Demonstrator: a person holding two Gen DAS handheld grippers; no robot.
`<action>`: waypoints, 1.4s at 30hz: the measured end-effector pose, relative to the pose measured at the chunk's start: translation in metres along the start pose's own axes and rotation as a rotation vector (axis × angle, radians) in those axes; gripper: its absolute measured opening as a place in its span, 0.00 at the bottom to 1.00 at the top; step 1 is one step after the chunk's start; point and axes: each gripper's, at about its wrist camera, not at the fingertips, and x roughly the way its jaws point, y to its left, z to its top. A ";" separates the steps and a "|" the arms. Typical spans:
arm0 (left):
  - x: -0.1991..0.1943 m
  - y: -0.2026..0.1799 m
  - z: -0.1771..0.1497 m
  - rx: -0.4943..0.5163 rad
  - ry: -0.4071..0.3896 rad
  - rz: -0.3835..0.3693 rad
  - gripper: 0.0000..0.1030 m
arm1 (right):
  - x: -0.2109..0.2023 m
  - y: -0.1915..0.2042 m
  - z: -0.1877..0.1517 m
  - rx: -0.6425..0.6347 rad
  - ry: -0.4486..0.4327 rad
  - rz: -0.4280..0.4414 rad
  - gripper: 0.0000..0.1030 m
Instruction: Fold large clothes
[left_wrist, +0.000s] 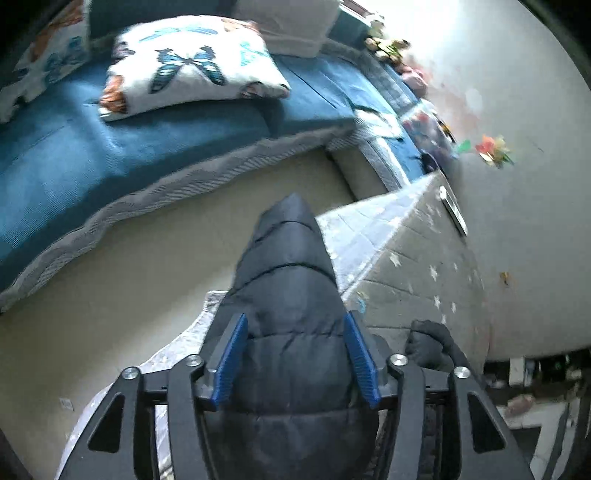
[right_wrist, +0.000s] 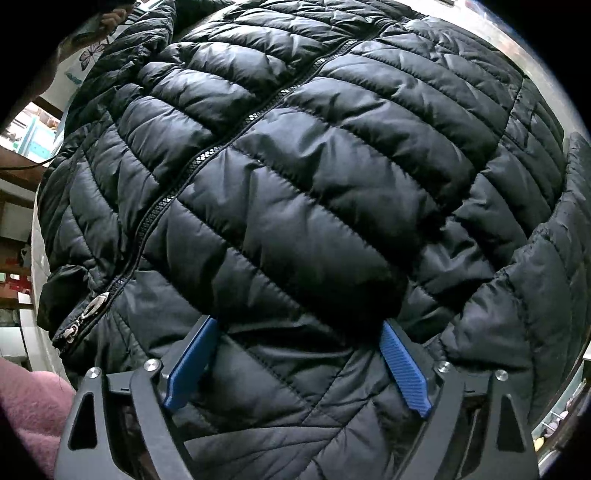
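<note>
Jacket (right_wrist: 295, 184) lies zipped, front up, filling right view; sleeve (left_wrist: 288, 280) runs toward 12 o'clock between left gripper (left_wrist: 295, 354) fingers, apart, not pressing. Right gripper (right_wrist: 297, 358) fingers wide apart over the jacket. Judged early: folds remain.

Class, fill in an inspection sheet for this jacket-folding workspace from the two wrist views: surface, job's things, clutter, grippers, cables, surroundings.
Surface: quilted star-print cover, pale, mostly bare beyond the jacket.
Job's things: black puffer jacket spread out, zip closed, puller near the lower left; a sleeve runs out between the left gripper's pads.
Clutter: pink fuzzy fabric at the jacket's edge.
Grippers: left gripper open, astride the sleeve, pads not pressing; right gripper open wide over the jacket body.
Cables: nothing seen for certain.
Surroundings: blue sofa with butterfly cushion; pale wall with small decorations; shelves at the right view's left edge, blurred.
</note>
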 end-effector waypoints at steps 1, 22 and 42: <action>0.006 -0.002 0.004 0.025 0.013 0.009 0.65 | 0.001 0.000 0.001 0.000 0.002 0.004 0.97; -0.051 -0.018 -0.016 0.077 -0.302 -0.101 0.15 | 0.011 0.004 0.010 -0.003 0.001 0.004 1.00; -0.227 -0.221 -0.267 0.616 -0.444 -0.367 0.15 | -0.062 -0.027 0.019 0.138 -0.237 0.007 1.00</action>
